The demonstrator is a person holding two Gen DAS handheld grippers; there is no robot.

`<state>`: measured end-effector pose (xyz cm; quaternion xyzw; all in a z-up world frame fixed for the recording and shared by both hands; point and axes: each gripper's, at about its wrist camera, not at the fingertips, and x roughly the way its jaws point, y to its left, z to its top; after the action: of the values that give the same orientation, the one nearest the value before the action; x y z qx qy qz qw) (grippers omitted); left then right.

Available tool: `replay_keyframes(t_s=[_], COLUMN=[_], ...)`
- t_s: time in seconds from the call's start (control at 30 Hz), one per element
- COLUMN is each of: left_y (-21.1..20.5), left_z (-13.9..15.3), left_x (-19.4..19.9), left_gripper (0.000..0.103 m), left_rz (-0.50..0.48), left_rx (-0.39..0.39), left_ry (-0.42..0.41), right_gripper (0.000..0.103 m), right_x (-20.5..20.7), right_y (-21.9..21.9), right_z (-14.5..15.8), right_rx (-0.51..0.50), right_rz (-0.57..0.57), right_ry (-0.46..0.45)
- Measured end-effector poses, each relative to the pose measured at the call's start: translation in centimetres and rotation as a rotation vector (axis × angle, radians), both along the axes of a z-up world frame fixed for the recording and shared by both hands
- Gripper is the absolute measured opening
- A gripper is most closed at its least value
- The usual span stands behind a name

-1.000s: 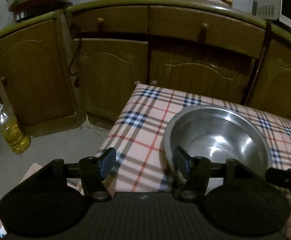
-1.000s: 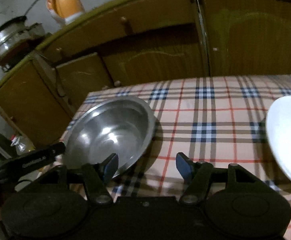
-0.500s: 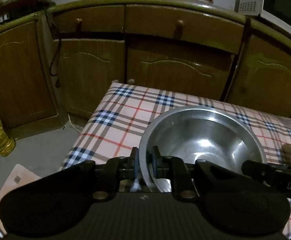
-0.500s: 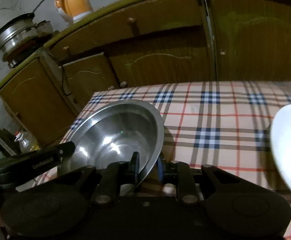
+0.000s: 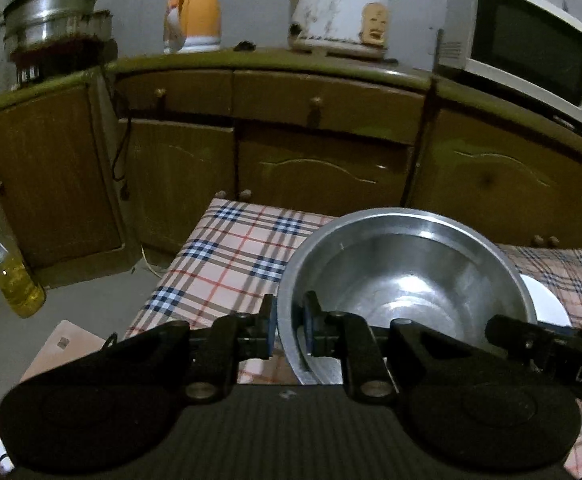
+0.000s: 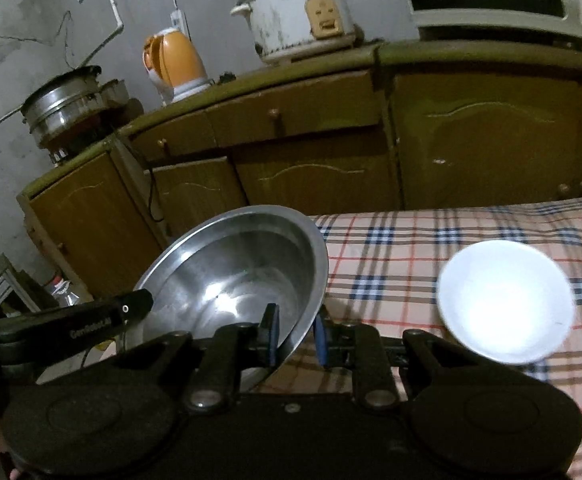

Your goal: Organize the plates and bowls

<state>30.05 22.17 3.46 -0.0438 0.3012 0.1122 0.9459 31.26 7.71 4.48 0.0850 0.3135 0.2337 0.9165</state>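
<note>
Both clamped on the bowl (image 6: 235,280) rim, I've got my left gripper (image 5: 289,330) and right gripper (image 6: 295,334) carrying it lower left of frame, with the plate (image 6: 505,300) off to its right, nearer my right hand.

**Steel grey, plaid and white**

Between my black fingers (image 5: 269,326) with their blue pads is a shiny silver-grey bowl (image 5: 403,276). Beneath it the desk (image 6: 431,240) cloth is peach plaid, crossed by navy, brown, white and red lines. Right of my right-hand fingers (image 6: 319,336) a plate (image 6: 505,300) glows plain white. Beyond my fingers, brown cabinets (image 5: 311,160) with olive-green tops, and an orange-and-white kettle (image 5: 193,16).
</note>
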Motion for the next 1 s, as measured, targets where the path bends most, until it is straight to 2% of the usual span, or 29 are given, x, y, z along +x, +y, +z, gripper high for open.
replay_keyframes(t_s=[0.23,0.43,1.0], left_y=[-4.4,-8.2,-18.1], left_z=[1.7,1.0,-4.4], left_x=[-3.6,-6.3,-11.0], left_gripper=[0.016,0.016,0.016], left_rz=[-0.052,-0.095,-0.238], left_rx=[0.033,0.035,0.003], left_ry=[-0.033,-0.039,0.017], right_gripper=[0.025,0.024,0.024], right_x=[-5.1,-9.2,-16.7], right_y=[-4.9,-9.1,-20.3], right_z=[1.9,2.2,-3.7], right_rx=[0.004,0.001,-0.017], right_rz=[-0.038,-0.083,-0.237], right_ry=[-0.045,-0.072,-0.026])
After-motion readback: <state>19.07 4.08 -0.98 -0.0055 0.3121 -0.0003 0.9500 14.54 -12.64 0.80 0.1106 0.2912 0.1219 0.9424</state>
